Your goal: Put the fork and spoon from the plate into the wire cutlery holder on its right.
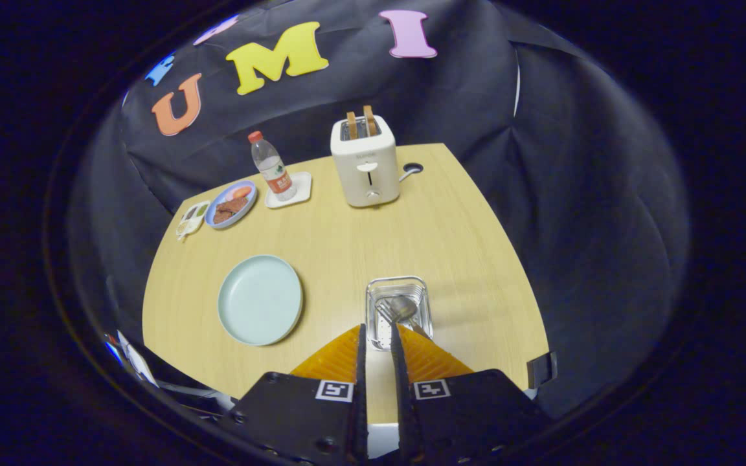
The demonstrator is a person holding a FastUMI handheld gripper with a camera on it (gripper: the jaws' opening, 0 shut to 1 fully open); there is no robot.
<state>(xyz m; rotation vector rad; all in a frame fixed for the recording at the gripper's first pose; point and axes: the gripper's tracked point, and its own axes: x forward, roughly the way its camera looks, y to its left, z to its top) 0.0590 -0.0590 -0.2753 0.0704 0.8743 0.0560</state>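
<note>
The hand-held gripper (378, 333) hovers just short of the wire holder (399, 312), fingers slightly parted, gripping nothing. Fork (386, 314) and spoon (404, 308) lie inside the holder. Left of the holder sits the bare plate (259, 299); beyond it, a toaster (366, 162), its label too small to read.

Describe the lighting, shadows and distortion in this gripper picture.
Gripper view: fisheye bends the table edges into curves; even overhead light; soft shadow right of the wire holder, where fork and spoon lie; toaster and plate sharp; tongs slightly parted, gripping nothing.
</note>
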